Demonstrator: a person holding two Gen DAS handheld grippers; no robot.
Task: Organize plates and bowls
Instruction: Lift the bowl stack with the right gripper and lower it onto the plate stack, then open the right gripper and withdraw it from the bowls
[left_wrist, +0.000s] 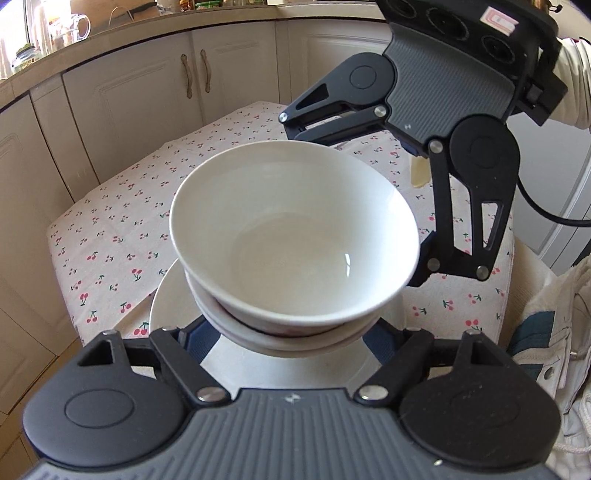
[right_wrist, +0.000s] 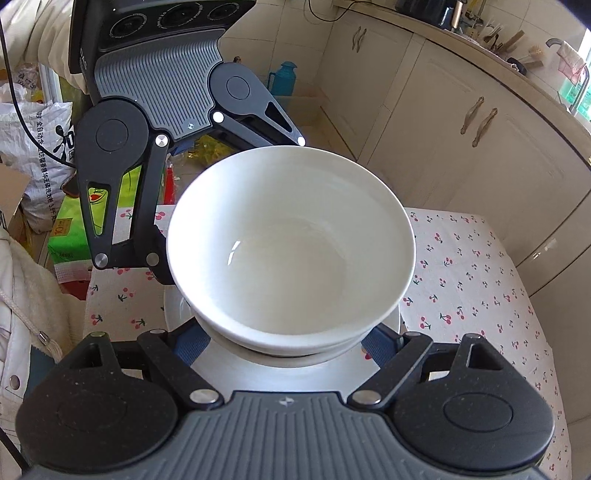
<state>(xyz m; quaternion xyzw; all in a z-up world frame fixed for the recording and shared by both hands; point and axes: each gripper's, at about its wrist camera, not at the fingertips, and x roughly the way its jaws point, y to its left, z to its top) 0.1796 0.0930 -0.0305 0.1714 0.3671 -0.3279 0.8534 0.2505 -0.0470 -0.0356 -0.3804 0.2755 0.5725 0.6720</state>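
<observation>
In the left wrist view, cream cupboard doors (left_wrist: 147, 96) with two curved handles are seen at the far left, under a worktop with jars and a glass jug (left_wrist: 79, 27). Below them a table is covered by a cloth printed with small cherries (left_wrist: 110, 236). Near the front edge of the tabletop a stack of white dishes is seen: a flat plate (left_wrist: 170, 306) at the bottom, a shallow bowl (left_wrist: 229, 328) above it, and a deep white bowl (left_wrist: 295, 236) nested on top, empty inside. The stack is framed by the left gripper (left_wrist: 291, 343), whose blue-padded fingers (left_wrist: 201, 339) are set on both sides of the stack, low down, at the height of the shallow bowl. Whether the pads press on the dishes, and whether the plate is lifted from the cloth, cannot be told. At the far right side of the stack the right gripper (left_wrist: 354, 206) is placed, one finger behind the deep bowl's rim and one at its right side; its fingertips are hidden.

In the right wrist view the same stack is met from the opposite side, the blue pads (right_wrist: 192, 345) again close at both sides of the lower dishes. Contact cannot be confirmed. A light sleeve (left_wrist: 576, 81) is seen behind the right gripper.
</observation>
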